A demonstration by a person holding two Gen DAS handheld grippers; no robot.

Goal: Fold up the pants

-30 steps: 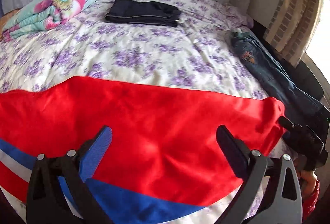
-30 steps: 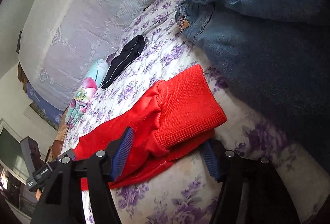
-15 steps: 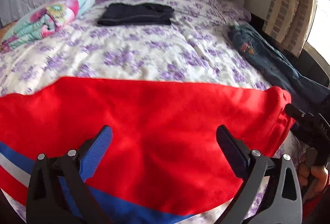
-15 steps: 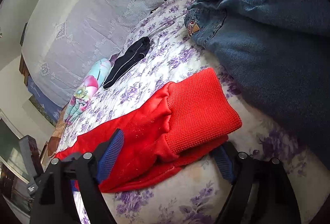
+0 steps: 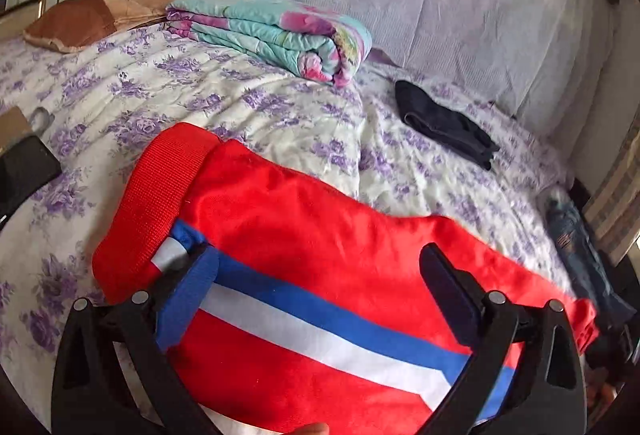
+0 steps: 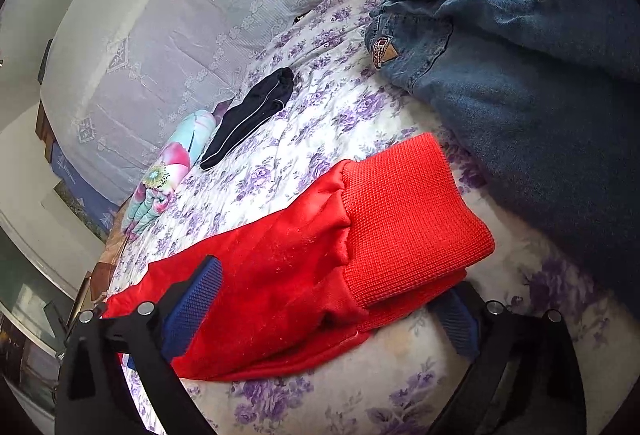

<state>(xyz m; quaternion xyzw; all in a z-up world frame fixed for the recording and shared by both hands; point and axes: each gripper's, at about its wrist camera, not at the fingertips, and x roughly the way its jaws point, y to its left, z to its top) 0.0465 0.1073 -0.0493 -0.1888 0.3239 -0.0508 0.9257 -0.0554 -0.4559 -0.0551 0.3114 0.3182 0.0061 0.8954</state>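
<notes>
Both grippers, left (image 5: 320, 287) and right (image 6: 324, 299), gape empty over the red pants (image 5: 320, 235); the right's jaws have just been opening; grab the bed-edge cuffs squarely

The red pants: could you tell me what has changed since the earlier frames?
The left gripper has swung along the red pants toward their ribbed cuff, jaws open. The right gripper has just been opening around the other cuff, pads clear. The pants, jeans and dark garment stayed put.
</notes>
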